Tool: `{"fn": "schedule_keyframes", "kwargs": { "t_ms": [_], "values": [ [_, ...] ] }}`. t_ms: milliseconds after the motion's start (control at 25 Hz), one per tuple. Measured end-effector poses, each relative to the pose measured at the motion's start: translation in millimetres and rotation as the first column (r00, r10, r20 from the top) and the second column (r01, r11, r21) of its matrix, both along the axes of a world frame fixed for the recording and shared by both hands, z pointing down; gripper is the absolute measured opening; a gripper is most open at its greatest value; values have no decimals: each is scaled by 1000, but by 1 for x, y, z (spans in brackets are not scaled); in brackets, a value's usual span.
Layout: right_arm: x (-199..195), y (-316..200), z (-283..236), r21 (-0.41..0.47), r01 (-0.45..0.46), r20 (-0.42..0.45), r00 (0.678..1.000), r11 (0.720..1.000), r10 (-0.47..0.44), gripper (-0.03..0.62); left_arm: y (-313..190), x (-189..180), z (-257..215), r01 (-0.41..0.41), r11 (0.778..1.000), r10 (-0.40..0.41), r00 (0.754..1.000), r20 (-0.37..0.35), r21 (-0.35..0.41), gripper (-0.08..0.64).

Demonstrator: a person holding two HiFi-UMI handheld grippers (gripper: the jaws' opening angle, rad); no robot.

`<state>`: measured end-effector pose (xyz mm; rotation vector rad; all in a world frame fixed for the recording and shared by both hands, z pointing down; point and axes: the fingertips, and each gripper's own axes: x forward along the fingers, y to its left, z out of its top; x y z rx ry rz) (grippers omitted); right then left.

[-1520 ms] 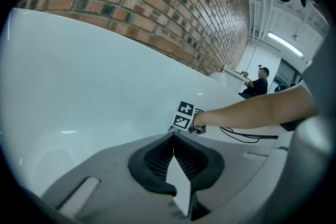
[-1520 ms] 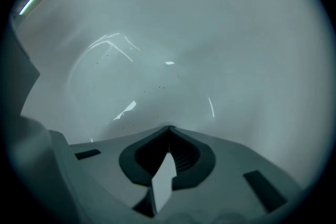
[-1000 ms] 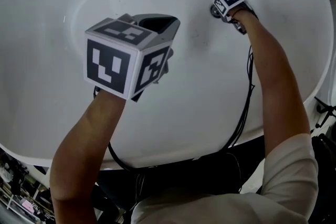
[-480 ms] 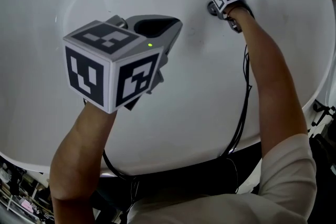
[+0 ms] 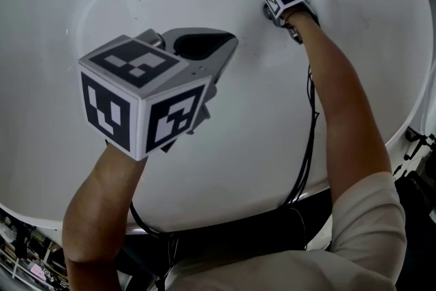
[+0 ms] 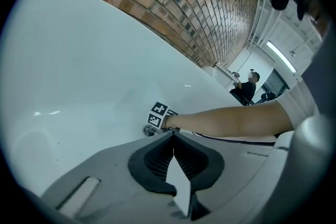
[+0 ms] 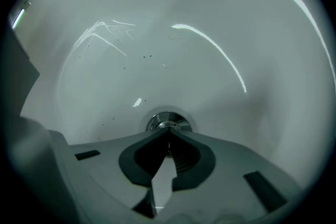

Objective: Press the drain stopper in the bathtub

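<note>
Now we are pressing our right gripper (image 7: 169, 131), jaws closed together, onto the drain stopper (image 7: 166, 123) in the bathtub (image 5: 354, 24); our left gripper (image 6: 172, 135) is hovering with its jaws closed on nothing.

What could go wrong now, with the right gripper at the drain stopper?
1. The right gripper is at the drain stopper with shut, narrow tips; they may slip off the shiny metal onto the bathtub.
2. The cable along the right arm crosses the rim and might snag.
</note>
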<state>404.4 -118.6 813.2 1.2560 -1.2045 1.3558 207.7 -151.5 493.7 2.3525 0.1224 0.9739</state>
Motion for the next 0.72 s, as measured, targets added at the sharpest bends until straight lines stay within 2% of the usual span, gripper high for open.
{"fn": "schedule_keyframes", "kwargs": {
  "t_ms": [280, 520, 720],
  "values": [
    [-2, 1, -1, 8, 1, 23, 1000, 1000, -1, 18, -5, 2, -7, 21, 1000, -21, 1000, -21, -9, 6],
    [-1, 1, -2, -9, 30, 7, 1000, 1000, -30, 18, -1, 1, -4, 9, 1000, -9, 1000, -10, -9, 6],
    [-1, 0, -3, 1, 17, 26, 1000, 1000, -17, 18, 0, 0, -5, 0, 1000, 0, 1000, -6, -6, 6]
  ]
}}
